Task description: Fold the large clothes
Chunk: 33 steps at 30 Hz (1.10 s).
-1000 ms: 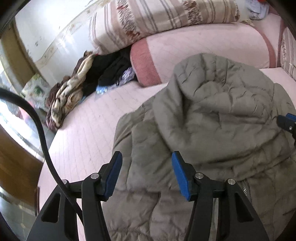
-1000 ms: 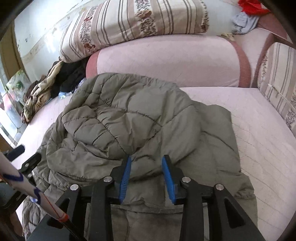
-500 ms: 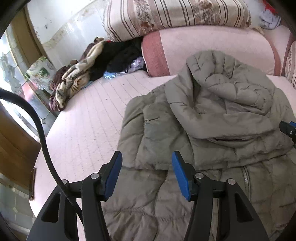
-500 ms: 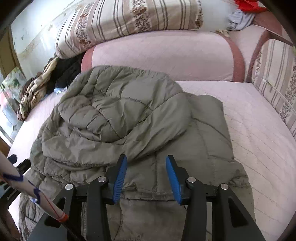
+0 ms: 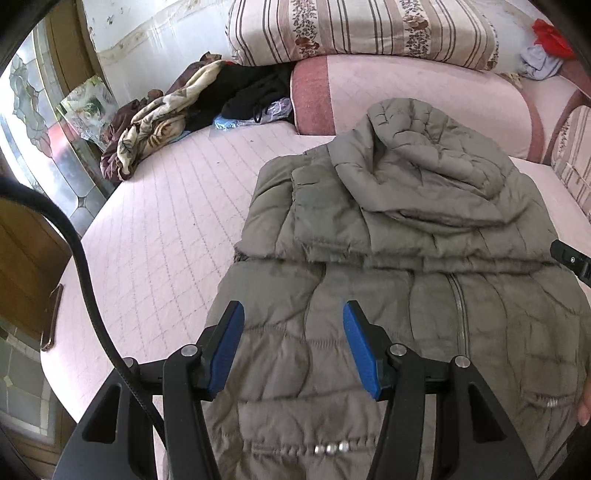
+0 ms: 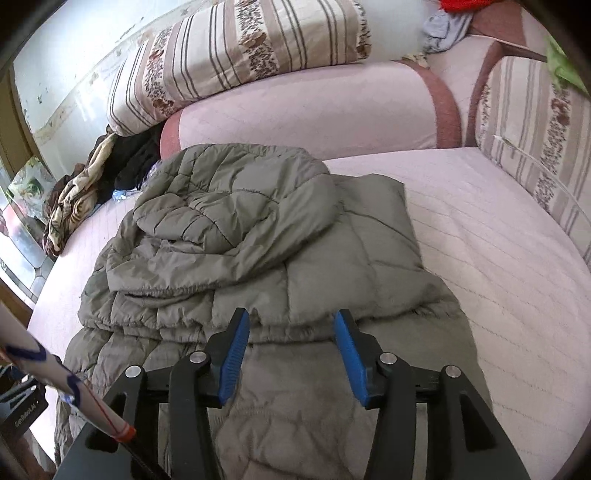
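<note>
Left wrist view, from the left: a black cable (image 5: 79,266) curves down the frame edge, and a heap of clothes (image 5: 155,118) lies at the far left of the pink bed (image 5: 155,236), against the wall. A striped quilt (image 5: 354,29) rests on a pink bolster (image 5: 406,92) at the back. The grey padded jacket (image 5: 388,229) lies on the bed, right of centre, its upper part and hood (image 5: 424,155) folded down over the body; a fold edge runs across the middle, and the zip (image 5: 458,314) runs down the lower half. The left gripper (image 5: 293,345) is above the jacket's lower left panel, jaws wide apart with only fabric seen between them, nothing gripped; whether the fingers touch the cloth cannot be told. Snaps (image 5: 330,447) show near the bottom. The right gripper's tip enters at the right edge. Right wrist view, from the left: a white rod (image 6: 62,380) with red and blue marks crosses the lower left corner. The jacket (image 6: 258,236) fills the centre, the hood (image 6: 236,195) on top toward the left, bare bed (image 6: 498,258) to its right. The right gripper (image 6: 291,356) sits over the fold edge, jaws wide apart, holding nothing. A striped cushion (image 6: 535,140) stands at the far right.
</note>
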Available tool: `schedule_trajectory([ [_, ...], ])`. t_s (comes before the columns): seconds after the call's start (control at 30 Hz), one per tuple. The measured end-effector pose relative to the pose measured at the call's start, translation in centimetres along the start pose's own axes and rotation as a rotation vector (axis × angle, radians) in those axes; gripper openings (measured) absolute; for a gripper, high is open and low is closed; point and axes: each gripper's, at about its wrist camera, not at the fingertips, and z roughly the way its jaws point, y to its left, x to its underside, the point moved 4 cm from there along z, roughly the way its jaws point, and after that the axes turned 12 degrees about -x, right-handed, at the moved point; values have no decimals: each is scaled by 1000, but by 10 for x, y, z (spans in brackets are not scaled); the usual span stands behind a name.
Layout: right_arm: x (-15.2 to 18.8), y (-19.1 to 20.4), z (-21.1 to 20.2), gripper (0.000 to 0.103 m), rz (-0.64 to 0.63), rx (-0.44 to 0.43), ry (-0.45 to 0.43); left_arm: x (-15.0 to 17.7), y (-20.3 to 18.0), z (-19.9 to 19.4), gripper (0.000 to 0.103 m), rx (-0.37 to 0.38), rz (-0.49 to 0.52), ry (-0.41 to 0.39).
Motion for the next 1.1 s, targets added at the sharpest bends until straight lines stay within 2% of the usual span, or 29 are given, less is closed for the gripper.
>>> schedule_trajectory([
  [0.2,24,-6,-25,54,29,-10,0,15,7,-23,55,-28,18,-55],
  [0.33,40,-2,-47,62,-5,-9,-22,26,14,-38,55,-40,25,-84],
  [0.47,58,3,-68,64,-33,8,-38,36,25,-45,55,-35,10,-85],
  [0.67,89,-10,-89,66,7,42,-36,50,44,-45,55,-35,-15,-61],
  [0.9,110,-61,-115,71,166,119,-58,69,69,-27,55,-41,-42,-7],
  [1.1,123,-110,-135,75,278,210,-65,85,115,10,58,39,-159,106],
])
